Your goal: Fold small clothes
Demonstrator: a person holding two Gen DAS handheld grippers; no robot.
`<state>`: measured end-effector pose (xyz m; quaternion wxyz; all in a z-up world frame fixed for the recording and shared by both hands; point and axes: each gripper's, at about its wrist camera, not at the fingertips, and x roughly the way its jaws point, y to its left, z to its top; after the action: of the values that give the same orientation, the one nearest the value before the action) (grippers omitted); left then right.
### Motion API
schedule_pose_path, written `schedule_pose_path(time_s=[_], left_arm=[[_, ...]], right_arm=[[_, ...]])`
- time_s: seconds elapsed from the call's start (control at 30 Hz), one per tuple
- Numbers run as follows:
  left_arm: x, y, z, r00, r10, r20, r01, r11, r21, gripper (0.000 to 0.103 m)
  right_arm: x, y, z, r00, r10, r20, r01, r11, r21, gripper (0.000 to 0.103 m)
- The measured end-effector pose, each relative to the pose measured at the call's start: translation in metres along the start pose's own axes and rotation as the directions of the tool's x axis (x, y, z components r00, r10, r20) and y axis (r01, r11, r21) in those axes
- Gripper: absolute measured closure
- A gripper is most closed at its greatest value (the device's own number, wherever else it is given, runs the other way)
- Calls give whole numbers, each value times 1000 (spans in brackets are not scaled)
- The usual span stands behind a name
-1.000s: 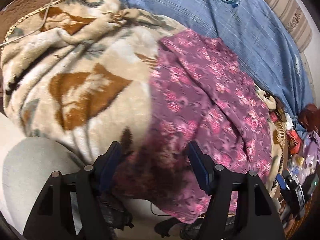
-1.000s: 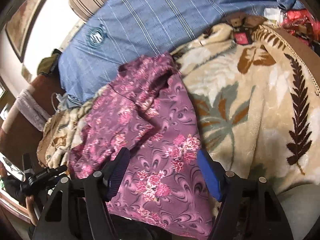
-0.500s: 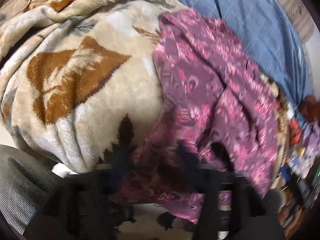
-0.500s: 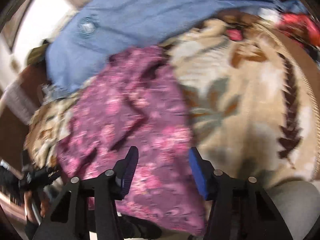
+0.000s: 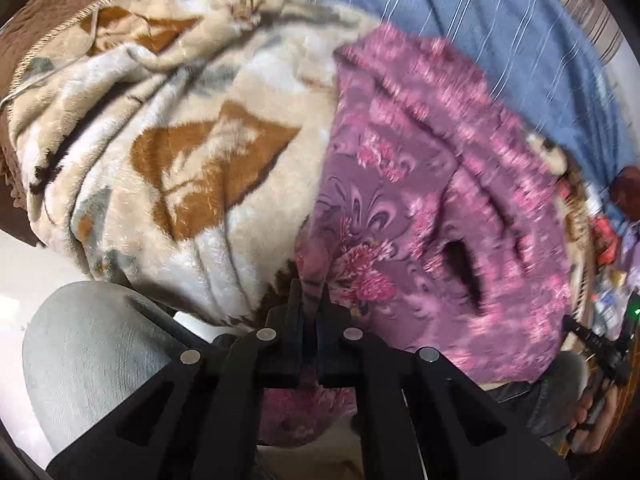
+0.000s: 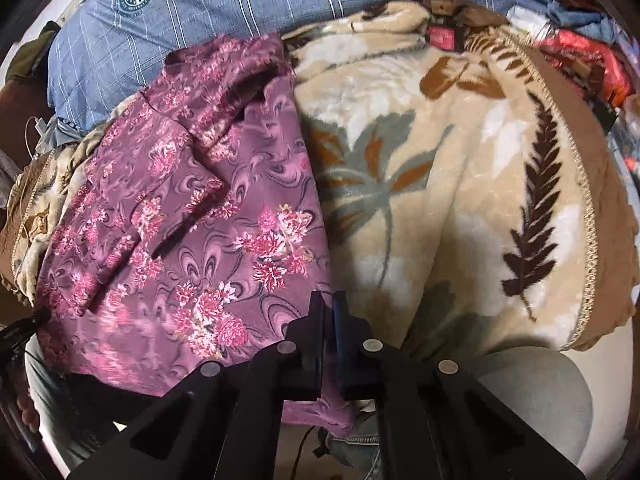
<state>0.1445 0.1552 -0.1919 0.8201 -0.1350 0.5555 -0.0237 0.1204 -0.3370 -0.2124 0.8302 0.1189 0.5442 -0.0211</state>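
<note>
The purple floral garment lies on the plush blanket, long axis running near to far. Both the left claw and the right claw have just closed, pinching its near edge.

The far half of the purple floral-print garment is smeared by motion blur in the left wrist view — its pattern unreadable there. Its near hem drops behind the black gripper frames in both views. The small clutter at that view's right edge — too small and blurred to identify.
</note>
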Motion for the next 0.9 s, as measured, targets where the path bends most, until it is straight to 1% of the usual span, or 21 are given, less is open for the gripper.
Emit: schedule_pose_path(time_s=[0.03, 0.07, 0.1, 0.13, 0.17, 0.2, 0.23, 0.27, 0.3, 0.33, 0.4, 0.47, 0.5, 0.53, 0.57, 0.6, 0.63, 0.77, 0.8, 0.83, 0.9], left_arm=[[5, -2, 0, 999, 15, -29, -15, 1000, 13, 98], [10, -4, 1, 997, 50, -54, -49, 998, 32, 97], [9, -4, 1, 995, 85, -50, -83, 996, 33, 97], [3, -3, 0, 995, 98, -33, -97, 995, 27, 95], [-7, -1, -1, 996, 90, -5, -90, 996, 19, 86], [-17, 0, -2, 997, 77, 21, -77, 997, 13, 80], [-29, 0, -2, 996, 67, 57, -67, 998, 8, 67], [-43, -3, -2, 992, 57, 109, -58, 998, 5, 61], [-51, -7, -1, 989, 52, 136, -54, 999, 8, 61], [-63, -15, 3, 985, 37, 166, -41, 999, 21, 60], [-80, -31, 12, 977, -12, 213, 4, 999, 37, 54], [-96, -49, 29, 964, -95, 246, 88, 995, 43, 48], [-104, -63, 40, 953, -159, 258, 147, 987, 64, 47], [-110, -72, 50, 943, -199, 267, 182, 980, 86, 45], [-115, -81, 58, 932, -233, 277, 211, 972, 108, 40], [-120, -95, 72, 922, -259, 289, 230, 964, 131, 39], [-121, -103, 83, 917, -268, 297, 236, 962, 138, 38], [-108, -131, 126, 885, -341, 316, 309, 940, 148, 35], [-99, -138, 141, 884, -351, 309, 322, 936, 140, 35], [-91, -144, 154, 886, -357, 297, 331, 934, 134, 35], [-74, -157, 180, 880, -383, 280, 357, 923, 142, 35]], right_arm=[[10, 0, 1, 999, 1, -33, -1, 1000, 0, 97], [11, -1, 1, 1000, 1, -30, -1, 1000, 6, 93], [5, -2, 1, 1000, 2, -10, -1, 1000, 14, 93], [-4, -3, -1, 1000, 10, 21, -10, 1000, 23, 92], [-14, -3, -1, 998, 26, 52, -27, 999, 26, 85], [-25, -2, -2, 995, 49, 86, -51, 998, 22, 79], [-38, 0, -1, 988, 85, 130, -87, 996, 9, 62], [-54, 4, 0, 976, 123, 180, -123, 992, -14, 46], [-64, 7, 2, 967, 146, 208, -143, 989, -32, 41], [-77, 14, 7, 949, 199, 245, -191, 980, -56, 37], [-86, 23, 19, 918, 293, 268, -285, 956, -70, 37], [-95, 34, 36, 878, 395, 269, -384, 918, -94, 37], [-100, 40, 43, 861, 428, 277, -414, 904, -108, 37], [-107, 46, 56, 835, 474, 278, -457, 880, -128, 37], [-111, 49, 66, 820, 502, 275, -484, 865, -136, 37], [-112, 53, 76, 807, 525, 271, -506, 851, -141, 37], [-115, 56, 95, 791, 551, 268, -534, 834, -138, 37], [-118, 67, 140, 782, 570, 253, -541, 822, -177, 30], [-115, 69, 151, 784, 569, 246, -542, 822, -173, 30], [-108, 72, 168, 794, 562, 232, -535, 827, -175, 30], [-100, 76, 188, 821, 521, 235, -487, 853, -189, 29]])
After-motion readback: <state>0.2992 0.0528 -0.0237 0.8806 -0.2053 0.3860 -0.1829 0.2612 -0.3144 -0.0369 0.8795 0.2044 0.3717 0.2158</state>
